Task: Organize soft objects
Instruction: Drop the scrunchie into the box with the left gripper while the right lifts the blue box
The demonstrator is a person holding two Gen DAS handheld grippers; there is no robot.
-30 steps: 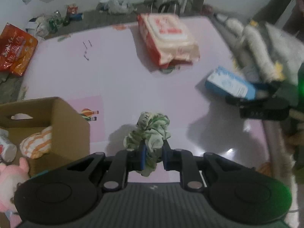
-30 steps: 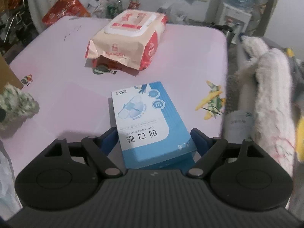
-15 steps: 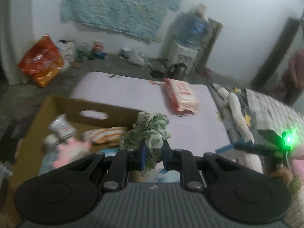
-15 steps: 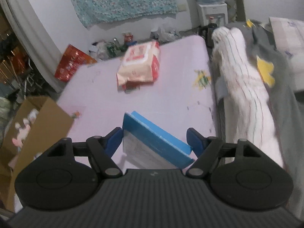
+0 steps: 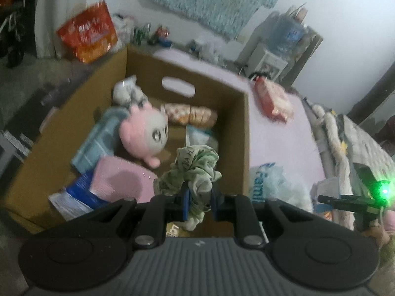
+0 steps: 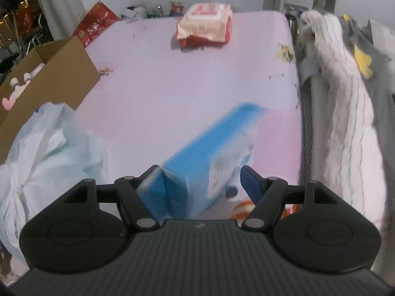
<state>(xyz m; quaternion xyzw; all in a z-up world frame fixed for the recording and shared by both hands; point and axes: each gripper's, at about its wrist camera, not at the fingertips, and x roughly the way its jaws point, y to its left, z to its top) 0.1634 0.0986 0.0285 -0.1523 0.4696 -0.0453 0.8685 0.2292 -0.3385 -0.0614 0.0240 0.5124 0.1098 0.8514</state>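
My left gripper (image 5: pixel 198 201) is shut on a green and white scrunchie (image 5: pixel 191 172) and holds it above the near right part of an open cardboard box (image 5: pixel 243 133). The box holds a pink plush toy (image 5: pixel 143 133), a striped soft item (image 5: pixel 190 113) and several packs. My right gripper (image 6: pixel 200 177) is shut on a blue pack (image 6: pixel 209 153), tilted and lifted above the pink table (image 6: pixel 187 74). The box also shows at the left of the right wrist view (image 6: pixel 61 66).
A red and white wipes pack (image 6: pixel 205 22) lies at the far side of the table. A white plastic bag (image 6: pixel 47 143) sits at the near left, beside the box. White and grey fabric (image 6: pixel 345 98) lies along the table's right edge.
My left gripper has carried the scrunchie from the table to above the box. My right gripper has closed on the blue pack and lifted it off the table, tilting it.
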